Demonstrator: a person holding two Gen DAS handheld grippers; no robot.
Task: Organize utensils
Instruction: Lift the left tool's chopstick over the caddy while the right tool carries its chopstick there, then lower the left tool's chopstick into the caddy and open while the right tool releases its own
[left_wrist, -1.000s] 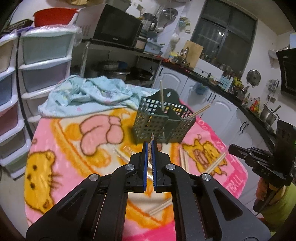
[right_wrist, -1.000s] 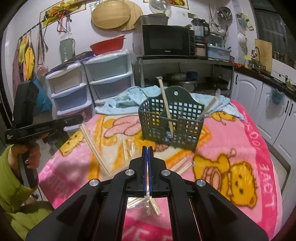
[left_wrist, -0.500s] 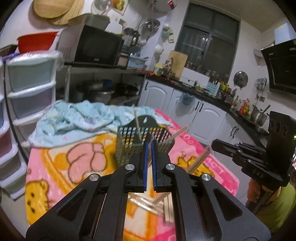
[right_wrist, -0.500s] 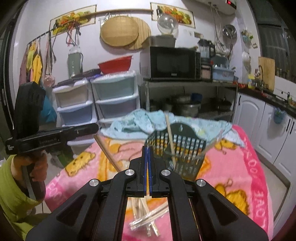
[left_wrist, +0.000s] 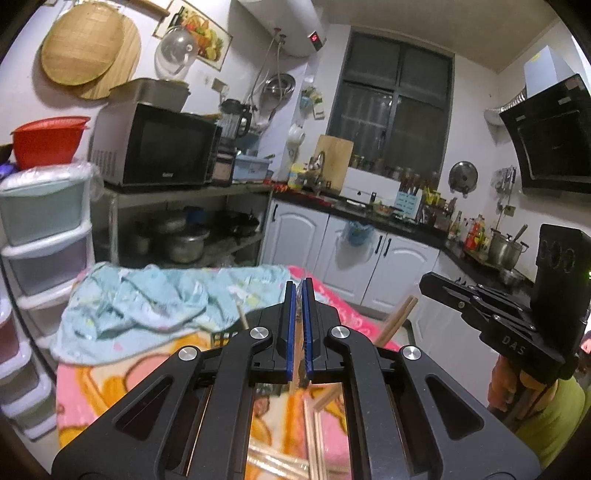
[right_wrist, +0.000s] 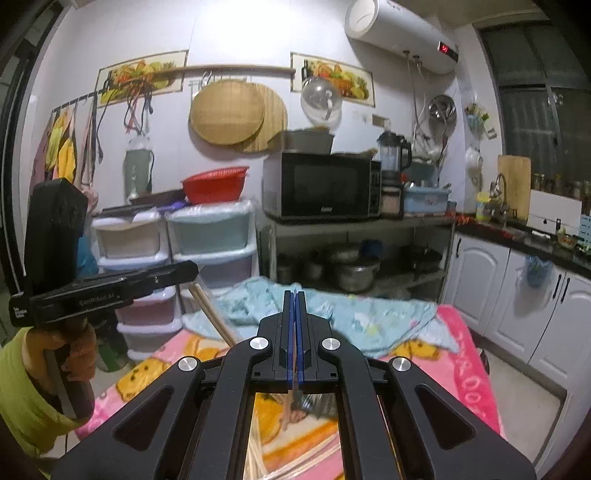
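Both tools are raised above the worktop and aimed into the kitchen rather than down, probably so the long sticks clear the rim of the holder before going in. The left gripper (left_wrist: 299, 325) has its jaws drawn almost together, with only a sliver between the blue pads; the left chopsticks (right_wrist: 212, 315) pinched there jut out below it in the right wrist view. The right gripper (right_wrist: 294, 332) has its jaws pressed together on the right chopsticks (left_wrist: 397, 323), which slant upward in the left wrist view. Gripping near one end leaves the rest free to drop into a slot. The dark mesh basket (left_wrist: 223, 336) is mostly hidden behind the left gripper, with one stick (left_wrist: 242, 318) already upright in it. More loose chopsticks (left_wrist: 314, 421) lie on the pink blanket (right_wrist: 461, 354) that covers the worktop, so the sorting appears unfinished. A blue cloth (left_wrist: 147, 299) lies crumpled at the far edge.
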